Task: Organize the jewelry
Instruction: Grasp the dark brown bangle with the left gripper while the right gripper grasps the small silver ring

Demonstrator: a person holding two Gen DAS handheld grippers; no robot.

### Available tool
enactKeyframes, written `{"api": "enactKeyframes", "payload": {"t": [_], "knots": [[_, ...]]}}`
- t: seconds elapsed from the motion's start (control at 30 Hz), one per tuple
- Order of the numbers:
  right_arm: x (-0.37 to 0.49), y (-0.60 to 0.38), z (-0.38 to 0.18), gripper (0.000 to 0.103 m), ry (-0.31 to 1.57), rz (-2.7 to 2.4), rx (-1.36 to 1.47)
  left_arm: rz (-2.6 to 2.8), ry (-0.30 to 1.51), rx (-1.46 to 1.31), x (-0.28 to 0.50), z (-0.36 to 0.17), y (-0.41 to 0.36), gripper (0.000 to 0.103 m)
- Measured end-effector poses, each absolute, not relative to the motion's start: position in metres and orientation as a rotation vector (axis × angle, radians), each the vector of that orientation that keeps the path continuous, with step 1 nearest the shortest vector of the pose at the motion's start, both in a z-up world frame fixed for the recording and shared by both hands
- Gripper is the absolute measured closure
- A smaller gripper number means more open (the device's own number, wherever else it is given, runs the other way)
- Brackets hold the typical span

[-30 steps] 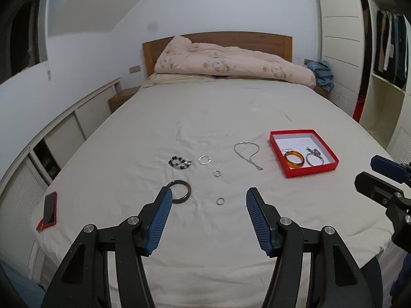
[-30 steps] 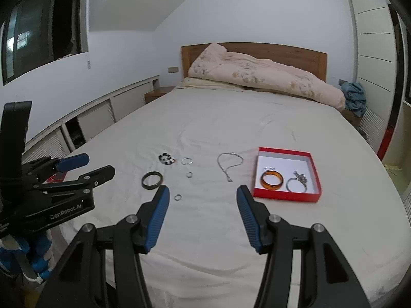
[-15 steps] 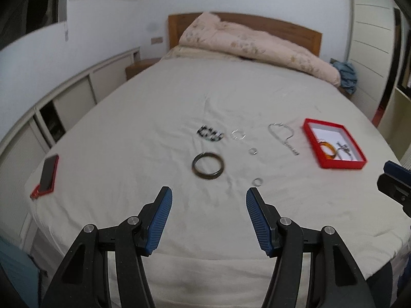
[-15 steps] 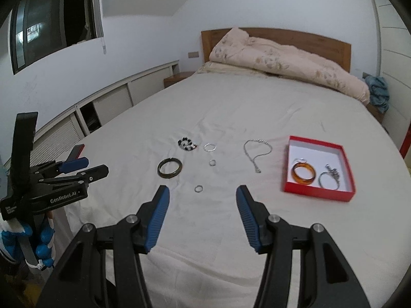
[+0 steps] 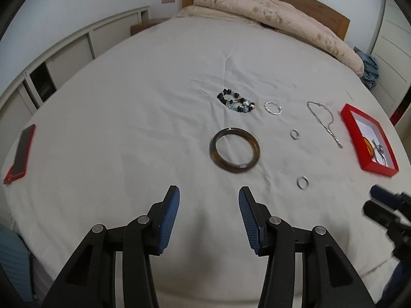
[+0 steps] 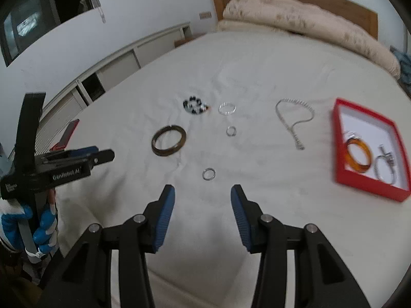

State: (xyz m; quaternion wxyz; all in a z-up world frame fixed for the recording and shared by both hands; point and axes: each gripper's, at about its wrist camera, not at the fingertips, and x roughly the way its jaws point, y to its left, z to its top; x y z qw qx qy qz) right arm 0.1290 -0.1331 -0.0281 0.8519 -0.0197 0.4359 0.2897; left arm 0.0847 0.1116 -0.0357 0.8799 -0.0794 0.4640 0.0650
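Both grippers hover over the bed (image 5: 128,102), jaws closing on nothing: left gripper (image 5: 208,202) just short of the dark bangle (image 5: 234,150), right gripper (image 6: 203,200) near a small ring (image 6: 208,173); red box (image 6: 370,187) far right

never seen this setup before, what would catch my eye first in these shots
The red box at the right of the white bed stands out most, with an amber bangle and silver pieces inside. Jewelry lies loose across the sheet: a dark bangle in the middle, a bead bracelet beyond it, a chain and small rings. In front, the left gripper and right gripper have empty jaws that are closing.
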Motion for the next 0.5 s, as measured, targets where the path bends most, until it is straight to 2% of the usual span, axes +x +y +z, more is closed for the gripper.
{"api": "enactKeyframes", "payload": {"t": [0.3,0.5], "knots": [[0.177,-0.101,-0.082,0.064,1.014,0.639,-0.053,0.127,1.012,-0.184,0.146,-0.070,0.123,0.056],[0.191,-0.091,-0.102,0.065,1.048,0.641,-0.068,0.105,1.039,-0.185,0.166,-0.088,0.125,0.062]]}}
